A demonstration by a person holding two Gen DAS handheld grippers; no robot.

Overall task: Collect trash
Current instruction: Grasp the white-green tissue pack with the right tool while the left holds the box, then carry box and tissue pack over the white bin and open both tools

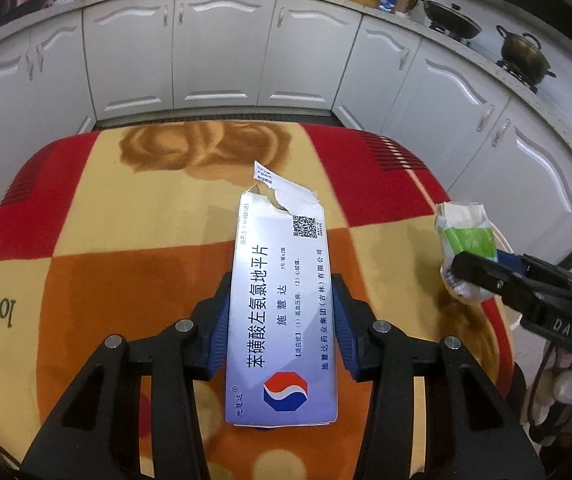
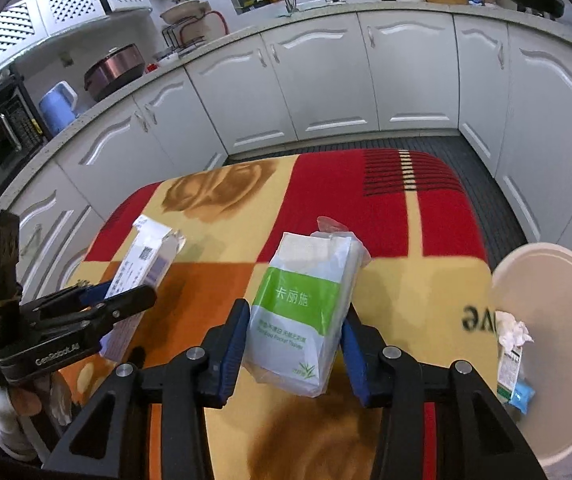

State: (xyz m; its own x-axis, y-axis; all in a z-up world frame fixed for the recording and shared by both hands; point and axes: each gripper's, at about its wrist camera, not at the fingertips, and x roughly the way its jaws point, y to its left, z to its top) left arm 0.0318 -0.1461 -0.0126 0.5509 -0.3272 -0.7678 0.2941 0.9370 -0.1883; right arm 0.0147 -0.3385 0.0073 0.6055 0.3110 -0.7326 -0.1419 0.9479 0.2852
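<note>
While my left gripper (image 1: 282, 312) pinches the medicine box (image 1: 282, 304) between its blue pads (image 1: 218, 336), I can see the carton lying lengthwise along the fingers, its torn flap (image 1: 282, 190) pointing away from me and its printed face up. It hangs above the patterned tabletop (image 1: 106, 240), a cloth of red, orange and cream blocks with the word "love" near one edge. From the right wrist view the same box (image 2: 142, 268) shows at the left, clamped in that left gripper (image 2: 106, 308).

My right gripper (image 2: 293, 344) is closed on the tissue pack (image 2: 305, 312), a soft white wrapper with a green band, squeezed at both sides by the blue pads (image 2: 232, 346) and tilted slightly to the right. In the left wrist view the pack (image 1: 465, 240) sits at the far right, caught in the right gripper (image 1: 477, 276) near the table's edge.

Just beside the table's right edge stands a white bin (image 2: 565, 280), with crumpled paper (image 2: 513, 330) and a small packet (image 2: 513, 376) already inside. White kitchen cabinets (image 1: 226, 48) curve round behind, with pots (image 1: 523, 54) on the counter.
</note>
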